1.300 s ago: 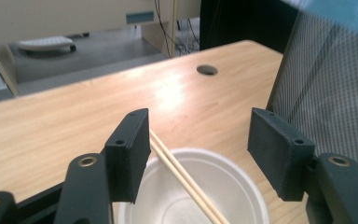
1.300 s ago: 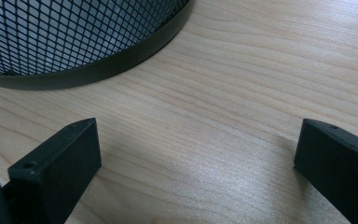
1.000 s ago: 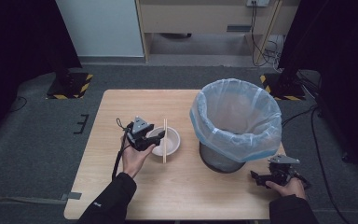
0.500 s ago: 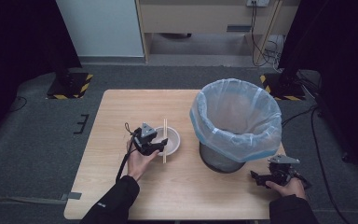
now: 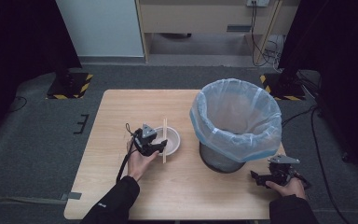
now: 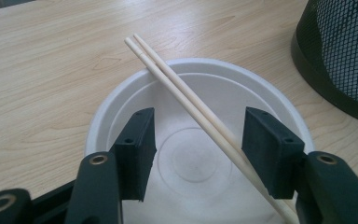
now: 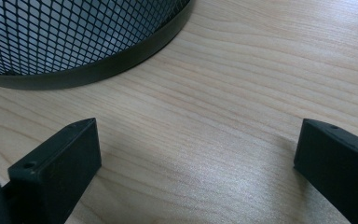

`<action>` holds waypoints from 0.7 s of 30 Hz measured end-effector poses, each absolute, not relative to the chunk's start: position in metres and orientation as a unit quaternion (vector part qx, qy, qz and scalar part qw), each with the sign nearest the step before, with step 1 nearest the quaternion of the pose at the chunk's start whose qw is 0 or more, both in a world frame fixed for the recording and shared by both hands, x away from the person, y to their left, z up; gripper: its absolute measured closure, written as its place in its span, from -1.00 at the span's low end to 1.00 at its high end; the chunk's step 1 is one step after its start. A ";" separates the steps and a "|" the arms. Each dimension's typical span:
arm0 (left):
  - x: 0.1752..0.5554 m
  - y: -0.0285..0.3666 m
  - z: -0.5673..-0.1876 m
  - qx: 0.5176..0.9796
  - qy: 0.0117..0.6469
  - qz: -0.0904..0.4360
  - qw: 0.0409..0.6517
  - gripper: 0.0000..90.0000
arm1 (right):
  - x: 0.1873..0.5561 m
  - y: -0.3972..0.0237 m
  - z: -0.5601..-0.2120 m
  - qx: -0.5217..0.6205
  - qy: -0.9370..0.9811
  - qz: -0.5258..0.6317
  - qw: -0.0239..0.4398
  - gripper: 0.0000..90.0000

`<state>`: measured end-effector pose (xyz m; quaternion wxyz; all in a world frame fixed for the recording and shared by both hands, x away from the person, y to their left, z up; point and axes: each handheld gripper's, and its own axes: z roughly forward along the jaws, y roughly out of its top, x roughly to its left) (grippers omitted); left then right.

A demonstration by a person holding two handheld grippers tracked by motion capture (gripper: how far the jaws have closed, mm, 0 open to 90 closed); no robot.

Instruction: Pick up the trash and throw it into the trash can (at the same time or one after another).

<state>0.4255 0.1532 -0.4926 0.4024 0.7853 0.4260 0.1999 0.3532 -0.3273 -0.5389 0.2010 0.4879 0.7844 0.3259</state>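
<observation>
Chopsticks (image 6: 196, 109) lengthwise across bowl (image 6: 261, 91), tips away, between unclenched left hand-held gripper (image 6: 198, 151) jaws.

The bowl (image 5: 169, 140) sat mid-table (image 5: 121, 107), the chopsticks (image 5: 164, 140) lying across its rim, running near to far. The left gripper (image 5: 154, 145) hung over the bowl's left edge, jaws either side of the chopsticks. Right of the bowl stood the bin (image 5: 235, 121). Near and right of the bin, the right gripper (image 5: 260, 177) rested over the table.
</observation>
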 end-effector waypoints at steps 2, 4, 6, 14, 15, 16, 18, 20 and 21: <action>0.426 0.155 -0.493 0.784 0.428 0.200 0.402 -0.01 | 0.353 -0.327 -0.539 0.488 0.784 0.326 0.201 -0.98; 0.426 0.155 -0.492 0.785 0.429 0.202 0.399 0.00 | 0.353 -0.327 -0.539 0.488 0.784 0.326 0.201 -0.98; 0.426 0.156 -0.493 0.785 0.430 0.201 0.398 0.01 | 0.353 -0.327 -0.539 0.488 0.784 0.326 0.201 -0.98; 0.426 0.156 -0.493 0.788 0.433 0.202 0.388 0.06 | 0.353 -0.327 -0.539 0.488 0.784 0.326 0.201 -0.98; 0.426 0.157 -0.493 0.788 0.434 0.202 0.387 0.07 | 0.353 -0.327 -0.539 0.488 0.784 0.326 0.201 -0.98; 0.426 0.157 -0.493 0.788 0.436 0.203 0.385 0.07 | 0.353 -0.327 -0.539 0.488 0.784 0.326 0.201 -0.98; 0.427 0.158 -0.493 0.787 0.440 0.202 0.381 0.13 | 0.353 -0.327 -0.539 0.488 0.784 0.326 0.201 -0.98; 0.427 0.160 -0.493 0.788 0.445 0.206 0.372 0.15 | 0.353 -0.327 -0.539 0.488 0.784 0.326 0.201 -0.98; 0.427 0.161 -0.493 0.788 0.447 0.207 0.369 0.18 | 0.353 -0.327 -0.539 0.488 0.784 0.326 0.201 -0.98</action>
